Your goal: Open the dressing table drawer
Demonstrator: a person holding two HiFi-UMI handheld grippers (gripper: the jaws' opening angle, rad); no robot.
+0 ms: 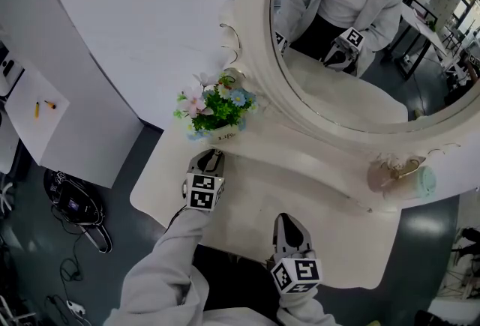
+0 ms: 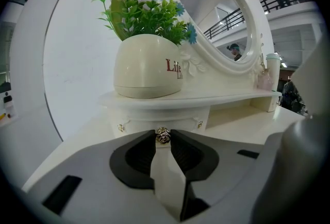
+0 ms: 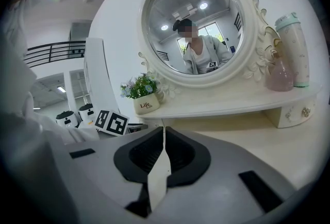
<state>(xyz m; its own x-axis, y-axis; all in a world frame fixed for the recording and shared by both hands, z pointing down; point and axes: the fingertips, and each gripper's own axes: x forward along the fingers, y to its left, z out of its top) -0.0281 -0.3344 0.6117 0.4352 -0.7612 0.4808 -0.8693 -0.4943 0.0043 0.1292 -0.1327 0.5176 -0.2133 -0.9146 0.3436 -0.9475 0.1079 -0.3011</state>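
At the lower middle of the head view, the left gripper (image 1: 211, 160) reaches in under the raised shelf (image 1: 300, 145), just below the pot of artificial flowers (image 1: 217, 130). The right gripper (image 1: 289, 225) is held over the bare top of the dressing table (image 1: 247, 201) at the bottom of the frame, well apart from the shelf. In the centre of the left gripper view, the jaws are pinched on the small metal knob (image 2: 163, 136) of the drawer (image 2: 160, 117), which sits under the shelf below the pot. The drawer front looks flush with its housing. In the right gripper view the jaws lie together with nothing between them, pointing toward the round mirror (image 3: 193, 27). The grasp appears made, but the pull that slides the drawer out is not yet done, so the task seems only begun.
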